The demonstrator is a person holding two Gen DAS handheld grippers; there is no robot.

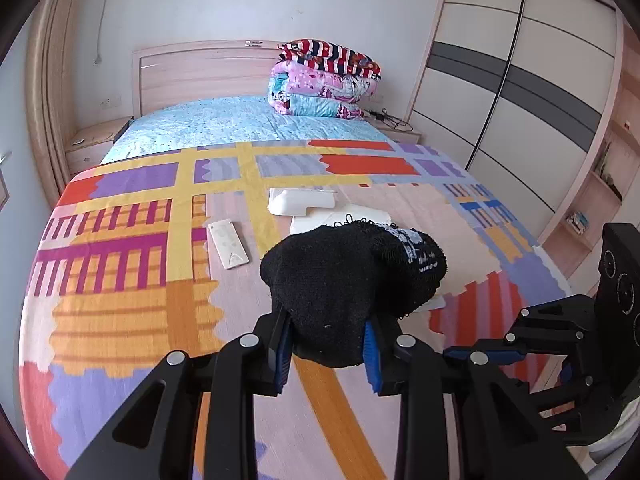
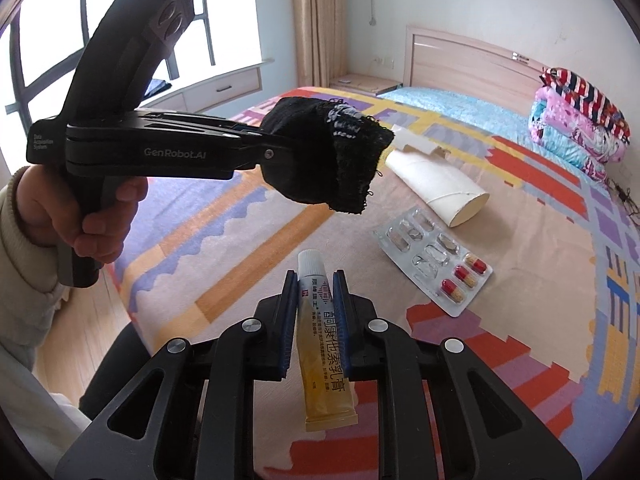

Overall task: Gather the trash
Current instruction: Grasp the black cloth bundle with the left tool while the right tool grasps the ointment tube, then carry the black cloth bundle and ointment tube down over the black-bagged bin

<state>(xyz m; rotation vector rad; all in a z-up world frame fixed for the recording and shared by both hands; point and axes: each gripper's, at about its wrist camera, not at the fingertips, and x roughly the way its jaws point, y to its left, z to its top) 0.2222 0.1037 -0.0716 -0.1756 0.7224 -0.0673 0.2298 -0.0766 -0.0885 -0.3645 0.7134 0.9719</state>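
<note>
Left gripper: clamped on a black sock, bunched and held clear above the bed, presumably for carrying off.
Right gripper: pads pressed on both flat sides of an ointment tube, also off the bed.
Tube axis: in line with the fingers; white cap forward, crimped end toward the camera.
Sock axis: cuff hangs forward and down.
Left on bed: pill strip, cardboard tube, apparently next to collect.
</note>
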